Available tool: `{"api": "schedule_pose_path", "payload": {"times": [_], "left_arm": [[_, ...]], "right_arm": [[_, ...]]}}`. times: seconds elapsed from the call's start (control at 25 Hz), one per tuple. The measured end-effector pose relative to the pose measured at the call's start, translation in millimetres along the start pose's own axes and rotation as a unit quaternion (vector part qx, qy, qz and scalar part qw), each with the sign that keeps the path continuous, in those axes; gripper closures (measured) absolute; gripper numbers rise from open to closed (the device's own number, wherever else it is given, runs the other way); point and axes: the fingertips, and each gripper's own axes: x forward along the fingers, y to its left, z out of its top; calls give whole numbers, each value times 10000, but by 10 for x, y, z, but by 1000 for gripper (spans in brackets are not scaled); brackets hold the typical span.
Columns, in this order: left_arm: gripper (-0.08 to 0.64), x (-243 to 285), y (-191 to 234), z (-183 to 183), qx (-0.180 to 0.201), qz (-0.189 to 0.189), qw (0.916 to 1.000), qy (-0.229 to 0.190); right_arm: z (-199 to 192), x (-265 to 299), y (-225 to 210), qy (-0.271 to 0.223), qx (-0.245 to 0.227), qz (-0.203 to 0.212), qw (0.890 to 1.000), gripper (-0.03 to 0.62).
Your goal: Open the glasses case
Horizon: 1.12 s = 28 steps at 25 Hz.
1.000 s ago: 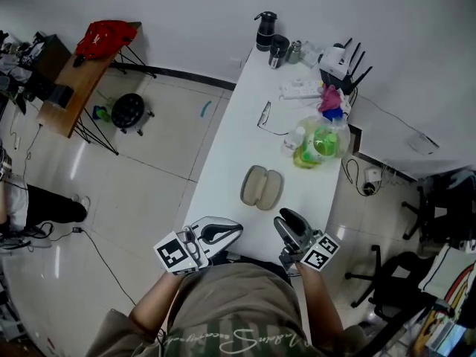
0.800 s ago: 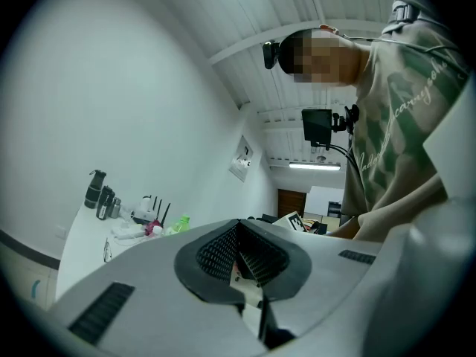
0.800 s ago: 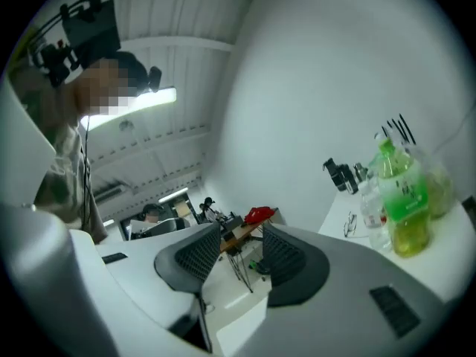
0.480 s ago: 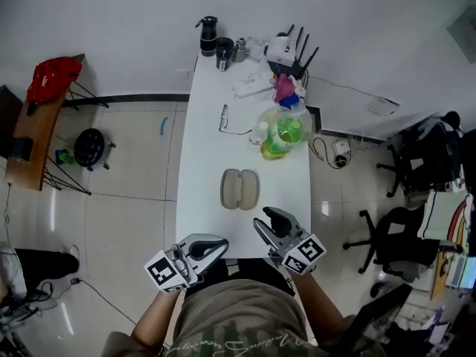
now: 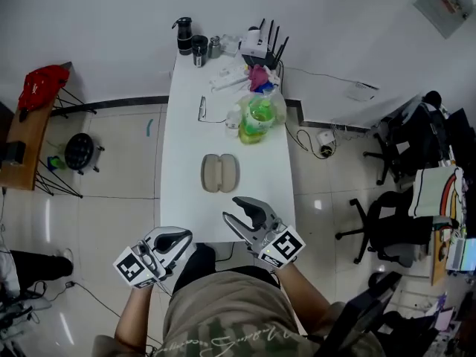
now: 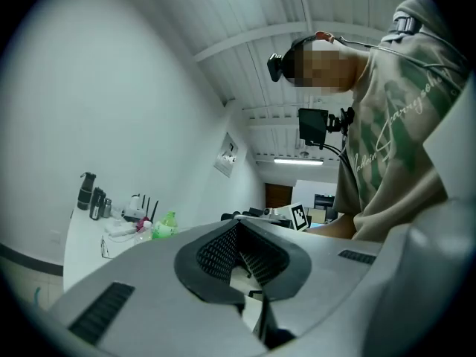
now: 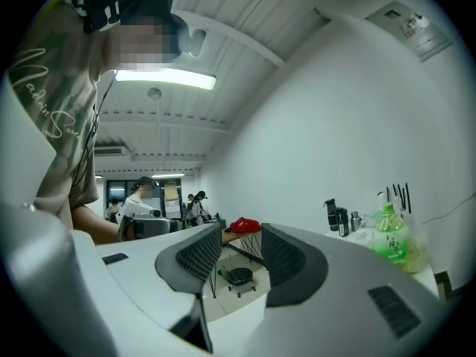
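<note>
The beige glasses case (image 5: 220, 173) lies in the middle of the long white table (image 5: 184, 143) and shows as two rounded lobes side by side. Both grippers are short of it, near the table's front edge. My left gripper (image 5: 184, 236) hangs off the front left corner, its jaws shut and empty (image 6: 238, 230). My right gripper (image 5: 236, 208) hovers over the front edge, just in front of the case and apart from it. Its jaws stand open with nothing between them (image 7: 238, 250). Neither gripper view shows the case.
Glasses (image 5: 202, 110), a green bottle (image 5: 259, 114), a power strip (image 5: 227, 77), black flasks (image 5: 184, 35) and a router (image 5: 259, 43) crowd the table's far end. Office chairs (image 5: 387, 229) stand to the right. A stool (image 5: 78, 151) and a side table with a red bag (image 5: 39, 79) are to the left.
The head view has swung. My left gripper has slid left, off the table's front corner. My right gripper has risen and rolled, so its open jaws show side on. The case has stayed put.
</note>
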Motion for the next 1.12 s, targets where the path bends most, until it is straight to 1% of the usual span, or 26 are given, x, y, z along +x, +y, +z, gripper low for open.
{"api": "schedule_pose_path", "payload": {"times": [0.08, 0.12, 0.24, 0.28, 0.32, 0.36, 0.44, 0.48, 0.56, 0.64, 0.68, 0.8, 0.88, 0.96, 1.04, 1.12], "left_arm": [[554, -43, -138, -29, 31, 213, 9998, -56], [554, -49, -213, -83, 50, 271, 9996, -14], [554, 49, -493, -238, 296, 296, 9990, 177], [554, 106, -608, -268, 422, 322, 9984, 208], [554, 158, -732, -302, 541, 362, 9976, 233], [554, 194, -873, -343, 647, 396, 9968, 249], [554, 189, -1204, -447, 738, 455, 9960, 229], [554, 165, -1359, -490, 662, 517, 9963, 163], [554, 80, -1571, -598, 282, 713, 9971, -21], [554, -65, -1713, -788, -64, 928, 9957, -8], [554, -107, -1788, -836, -126, 1040, 9945, 20], [554, -141, -2004, -858, -102, 1302, 9914, 12], [554, -134, -2088, -868, -227, 1320, 9909, -98], [554, -95, -2154, -843, -378, 1227, 9914, -244], [554, -52, -2190, -821, -393, 1129, 9925, -271], [554, -31, -2197, -800, -287, 1083, 9934, -246]], "right_arm": [[27, -192, 72, -9, -237, 29, 9997, 416], [41, -308, 87, -15, -338, 56, 9994, 416], [123, -755, 97, -176, -398, 154, 9989, 424], [139, -925, 92, -243, -347, 121, 9990, 501], [131, -1095, 89, -286, -251, 50, 9993, 543], [92, -1260, 103, -287, -131, -36, 9995, 572], [-64, -1576, 237, -172, 8, -116, 9998, 580], [-149, -1722, 343, -101, -2, -99, 9999, 580], [-271, -1979, 518, -26, -24, -119, 9999, 580], [-353, -2191, 644, 13, 15, -211, 9998, 580], [-394, -2283, 696, 52, 38, -262, 9996, 580], [-489, -2518, 832, 189, 108, -419, 9989, 580], [-491, -2615, 918, 247, 49, -480, 9985, 580], [-450, -2665, 984, 218, 46, -546, 9983, 580], [-401, -2672, 1022, 159, 110, -627, 9978, 580], [-340, -2638, 1070, 115, 87, -656, 9977, 580]]}}
